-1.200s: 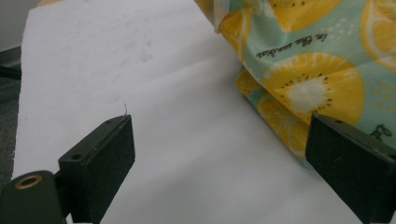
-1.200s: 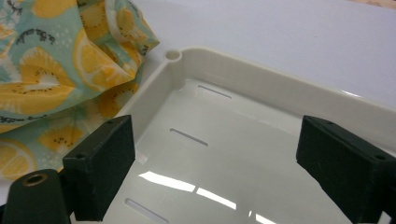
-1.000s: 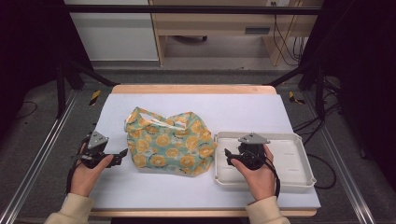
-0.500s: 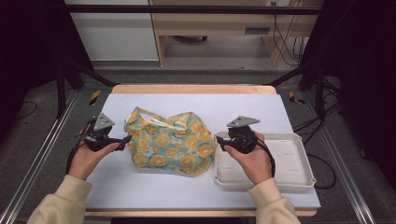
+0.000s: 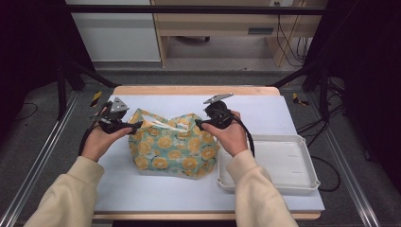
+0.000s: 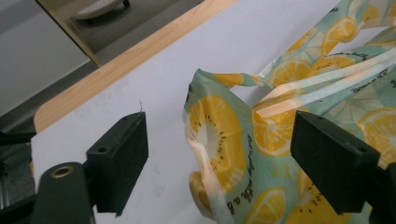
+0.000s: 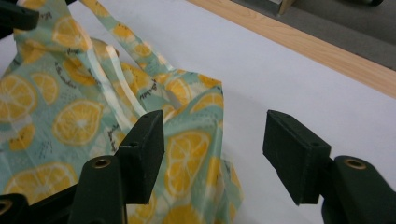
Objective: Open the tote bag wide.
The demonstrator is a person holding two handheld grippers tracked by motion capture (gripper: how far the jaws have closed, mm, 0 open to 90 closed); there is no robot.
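With the lemon-print bag (image 5: pixel 172 149) lying mid-tabletop (image 5: pixel 283 113) beside the white tray (image 5: pixel 288 163), the left gripper (image 5: pixel 135 125) and right gripper (image 5: pixel 198 125) flank its top corners, jaws released after just closing and opening slightly, and must next pinch the rim.

Both of the person's arms are covered by loose, cream-coloured sleeves (image 5: pixel 71 191) that end at the wrists. The left gripper (image 5: pixel 135 125) is a compact black unit with a pale grey three-cornered plate (image 5: pixel 118 104) on top and a black cable (image 5: pixel 86 138) hanging from it. The right gripper (image 5: pixel 199 124) matches it, with its own grey plate (image 5: pixel 218 98) and a black cable (image 5: pixel 247 137). Seen from the gripper views, each jaw is a blocky matte-black pad with small holes, fixed on a black arm with a brass-ringed hole.
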